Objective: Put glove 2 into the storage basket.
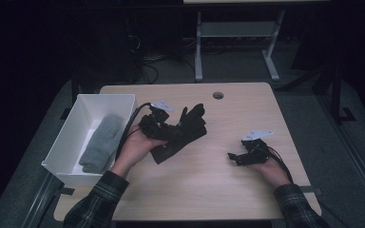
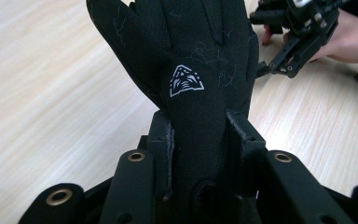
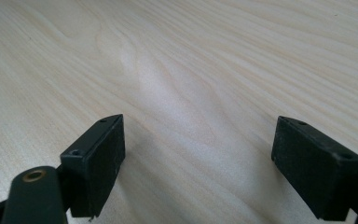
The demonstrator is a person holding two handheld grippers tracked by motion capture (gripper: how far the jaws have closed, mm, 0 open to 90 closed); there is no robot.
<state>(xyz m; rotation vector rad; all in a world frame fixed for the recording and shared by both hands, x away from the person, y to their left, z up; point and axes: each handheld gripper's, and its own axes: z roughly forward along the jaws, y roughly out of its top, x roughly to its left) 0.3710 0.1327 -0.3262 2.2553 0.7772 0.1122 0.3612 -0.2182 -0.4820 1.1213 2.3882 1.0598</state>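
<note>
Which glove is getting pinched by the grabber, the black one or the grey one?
The black glove, with a white badge, is pinched in the left gripper. The grey glove lies untouched in the white box.

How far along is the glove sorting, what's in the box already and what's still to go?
Done: a grey glove already lies in the white box. In hand: the left gripper is clamped on a black glove, holding it above the table beside the box. Left: that glove probably still has to go into the box. The right gripper rests open over bare wood, holding nothing.
</note>
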